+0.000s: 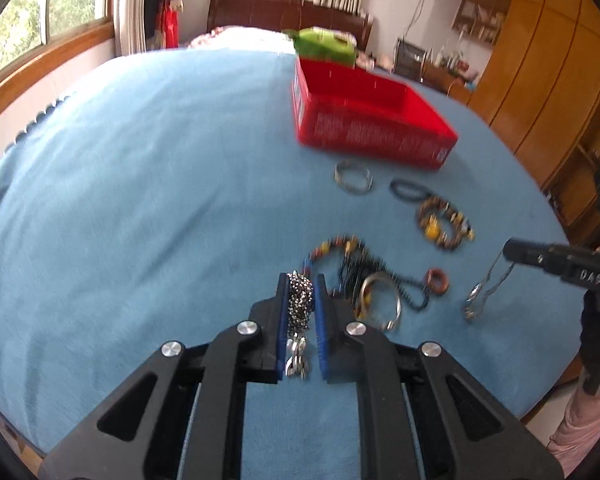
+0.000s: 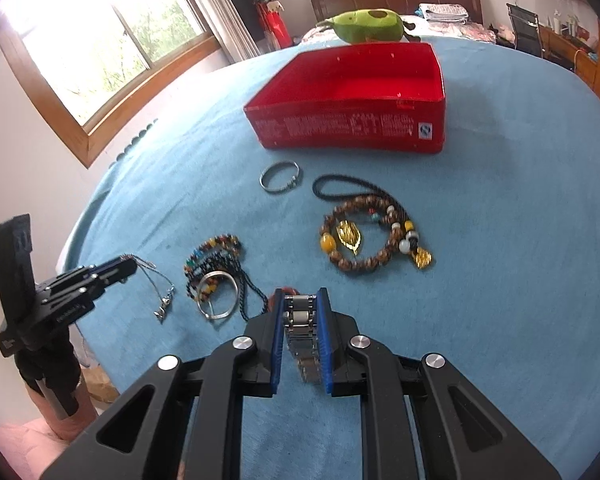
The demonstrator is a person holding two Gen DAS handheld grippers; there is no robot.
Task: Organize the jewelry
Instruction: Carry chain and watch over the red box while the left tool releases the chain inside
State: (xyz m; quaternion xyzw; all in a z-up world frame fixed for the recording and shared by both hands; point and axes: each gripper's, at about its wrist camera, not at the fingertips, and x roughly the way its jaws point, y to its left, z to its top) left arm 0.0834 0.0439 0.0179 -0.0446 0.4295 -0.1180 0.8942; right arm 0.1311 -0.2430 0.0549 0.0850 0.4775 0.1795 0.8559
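While both claws are hovering above the blue blanket (image 2: 500, 200), each is pinching its own piece of jewelry. Nearest the left wrist camera, the left gripper (image 1: 300, 280) is closing almost fully on a sparkly silver chain (image 1: 299, 304), which is bunching between the blue pads and dangling below them. Nearest the right wrist camera, the right gripper (image 2: 300, 294) is clamping narrowly on a metal link bracelet (image 2: 302, 328), whose links are hanging down between the fingers.

Only the right view is showing the left gripper from outside, at 9 o'clock, with a thin silver necklace trailing from its tip; the left view is showing the right gripper at 3 o'clock with silvery metal hanging from it.

Just beyond the fingers, a tangled pile of beaded strands (image 2: 214, 268) is lying at 10 o'clock in the right view, with a silver bangle (image 2: 220, 292) on it. Farther, at 1 o'clock, a brown bead bracelet (image 2: 372, 240) with gold leaf charms is resting; those charms are blurring in the left view. Beyond, a silver bracelet (image 2: 280, 177) is lying near the open red box (image 2: 352, 128) at 12 o'clock, and a green plush (image 2: 368, 26) is sitting behind.
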